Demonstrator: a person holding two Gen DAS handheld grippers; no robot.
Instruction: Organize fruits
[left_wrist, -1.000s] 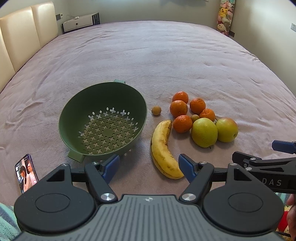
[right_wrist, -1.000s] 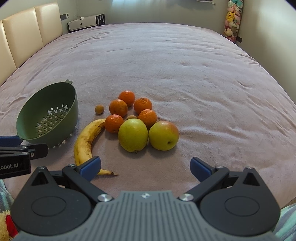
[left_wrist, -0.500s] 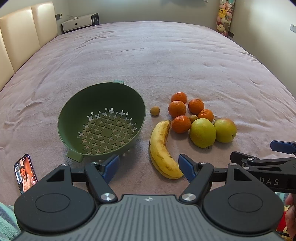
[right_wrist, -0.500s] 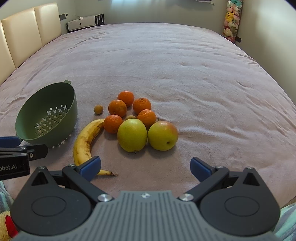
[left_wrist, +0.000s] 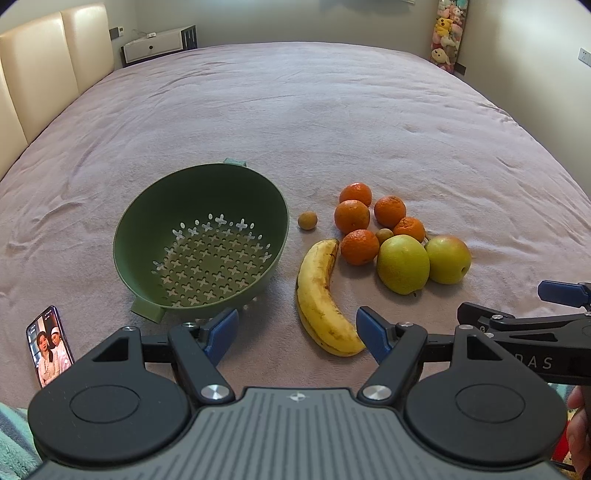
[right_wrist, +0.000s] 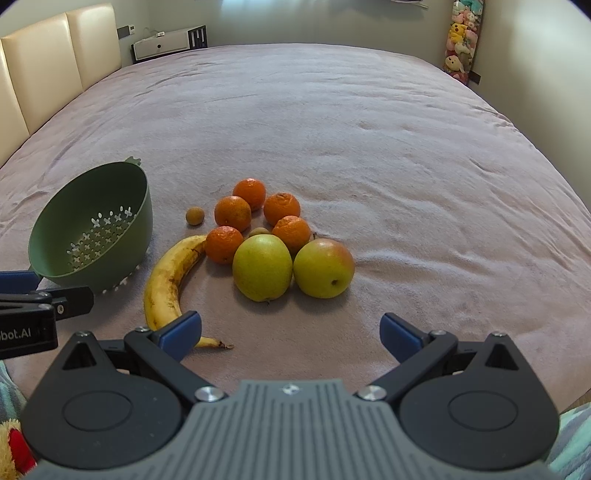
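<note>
Left gripper (left_wrist: 297, 332): fingers wide apart, empty, lower frame.
Right gripper (right_wrist: 291, 332): fingers wide apart, empty.
Colander (left_wrist: 201, 242): green, empty, left-centre on bed (left_wrist: 295, 122).
Banana (left_wrist: 323, 299): just right of colander.
Oranges (left_wrist: 351, 216): five, clustered centre-right.
Apples (left_wrist: 403, 264): two, touching, beside oranges.

The colander (left_wrist: 201, 236) is dull green, its base pierced with cross-shaped holes. The banana (left_wrist: 321, 295) is yellow with brown freckles. Five oranges (left_wrist: 352, 216) are bright orange; two apples (left_wrist: 402, 264) are yellow-green, one blushed red. The bed (left_wrist: 332, 122) is mauve. Each claw (right_wrist: 290, 332) is black with blue pads (right_wrist: 181, 330).
</note>
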